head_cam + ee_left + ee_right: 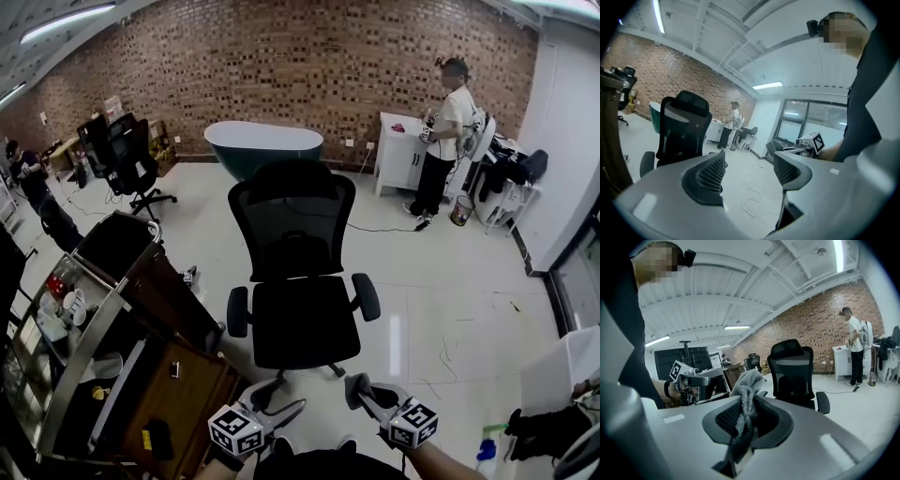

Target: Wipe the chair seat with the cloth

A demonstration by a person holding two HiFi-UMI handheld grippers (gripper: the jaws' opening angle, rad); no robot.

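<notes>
**Item: cloth** (pixel 746 394). Grey, fleecy and limp. You could judge it light and soft, with no stiffness of its own and likely to bunch under pressure (a short free end should wipe better than a long trailing one).
- Location: it was pinched in your right claw (pixel 748 417). A tuft stood above the jaws and a strip hung below them. It was not touching the chair seat (pixel 302 321).
- Hold advised: pinch near the middle of the cloth, so that a pad of fabric, not bare claw, would meet the seat.

**Item: chair seat.** Black, flat and bare (too dark to tell mesh from padding). It belonged to an office chair, so you could expect it to swivel or roll under a hard push. It lay at 12 o'clock from both claws, apart from them.

**Item: right claw.** It was clenched on the cloth. In the head view you held it low, at 5 o'clock of the seat, pointed toward 11 o'clock at the seat's front edge.

**Item: left claw** (pixel 749 169). It was released, with the jaws apart and nothing between them but floor (pixel 754 190) beyond. You held it at 7 o'clock of the seat, near the right claw and about level with it, aimed toward 1 o'clock (free to steady the chair, by my judgement).
</notes>
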